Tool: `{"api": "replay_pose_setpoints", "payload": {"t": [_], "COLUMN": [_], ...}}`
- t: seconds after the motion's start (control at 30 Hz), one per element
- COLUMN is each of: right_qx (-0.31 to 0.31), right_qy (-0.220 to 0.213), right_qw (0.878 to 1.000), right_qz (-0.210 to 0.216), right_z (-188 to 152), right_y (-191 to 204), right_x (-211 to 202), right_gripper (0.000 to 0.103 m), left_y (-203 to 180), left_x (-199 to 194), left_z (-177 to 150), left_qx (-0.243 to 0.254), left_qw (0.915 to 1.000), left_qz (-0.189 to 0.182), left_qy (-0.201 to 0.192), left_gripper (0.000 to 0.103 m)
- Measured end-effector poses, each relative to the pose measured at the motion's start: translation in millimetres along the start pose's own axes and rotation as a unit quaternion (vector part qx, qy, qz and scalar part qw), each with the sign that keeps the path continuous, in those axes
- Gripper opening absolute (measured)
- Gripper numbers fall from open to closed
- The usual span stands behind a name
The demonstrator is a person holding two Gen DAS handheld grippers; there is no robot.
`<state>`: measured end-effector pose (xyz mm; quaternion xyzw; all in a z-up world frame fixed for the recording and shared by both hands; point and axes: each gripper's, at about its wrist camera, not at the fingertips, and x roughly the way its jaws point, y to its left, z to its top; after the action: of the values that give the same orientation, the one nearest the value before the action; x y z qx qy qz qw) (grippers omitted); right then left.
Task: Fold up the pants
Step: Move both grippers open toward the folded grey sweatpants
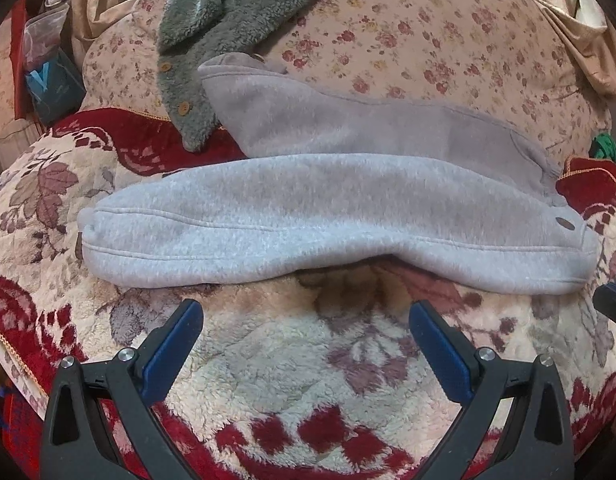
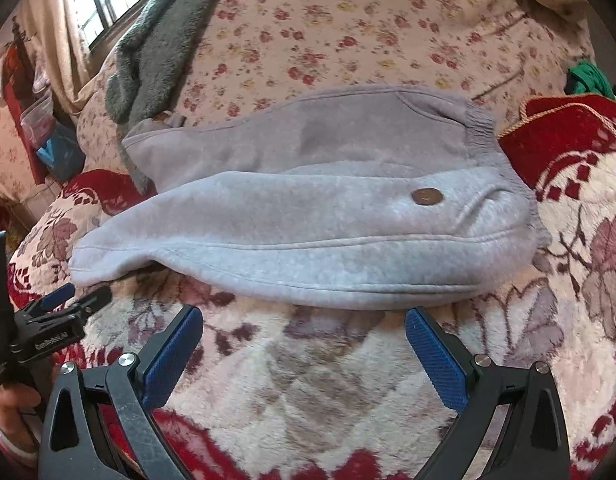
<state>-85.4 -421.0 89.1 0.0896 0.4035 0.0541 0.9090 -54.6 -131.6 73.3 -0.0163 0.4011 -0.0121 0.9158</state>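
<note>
Grey fleece pants (image 1: 328, 216) lie across a red and cream floral blanket (image 1: 291, 360), one leg laid over the other, waistband to the right. They also show in the right wrist view (image 2: 308, 232), with a brown round patch (image 2: 427, 197) near the waistband (image 2: 484, 140). My left gripper (image 1: 305, 320) is open and empty, just short of the near edge of the pants. My right gripper (image 2: 303, 324) is open and empty, just short of the same edge nearer the waist. The left gripper also shows at the left of the right wrist view (image 2: 73, 298).
A grey-green fuzzy cardigan (image 1: 227, 20) lies behind the pants on a rose-print cover (image 1: 428, 40). A green cloth (image 2: 588, 80) sits at the far right. Blue boxes and a clear bag (image 1: 51, 72) stand off the left side. Beige curtains (image 1: 580, 40) hang behind.
</note>
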Motion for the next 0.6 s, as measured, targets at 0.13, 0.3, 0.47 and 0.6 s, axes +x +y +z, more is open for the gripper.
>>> {"api": "replay_pose_setpoints", "payload": {"t": [0.13, 0.3, 0.47, 0.6], "right_qx": [0.016, 0.03, 0.045, 0.056], "right_qy": [0.0, 0.001, 0.009, 0.013], "right_qw": [1.0, 1.0, 0.999, 0.998], "right_qz": [-0.003, -0.008, -0.009, -0.008], "right_z": [-1, -2, -5, -6], "right_y": [-13, -26, -39, -46], "right_x": [-2, -4, -2, -1], "right_gripper": [0.103, 0.103, 0.103, 0.103], "left_y": [3, 6, 12, 19], "left_x": [0, 1, 6, 11], "left_z": [1, 0, -2, -4], "left_qx": [-0.007, -0.011, -0.015, -0.025], "left_qw": [0.9999, 0.9999, 0.9998, 0.9996], "left_qz": [-0.009, -0.009, -0.004, -0.005], "left_qy": [0.002, 0.003, 0.01, 0.016], "left_gripper": [0.103, 0.103, 0.103, 0.103]}}
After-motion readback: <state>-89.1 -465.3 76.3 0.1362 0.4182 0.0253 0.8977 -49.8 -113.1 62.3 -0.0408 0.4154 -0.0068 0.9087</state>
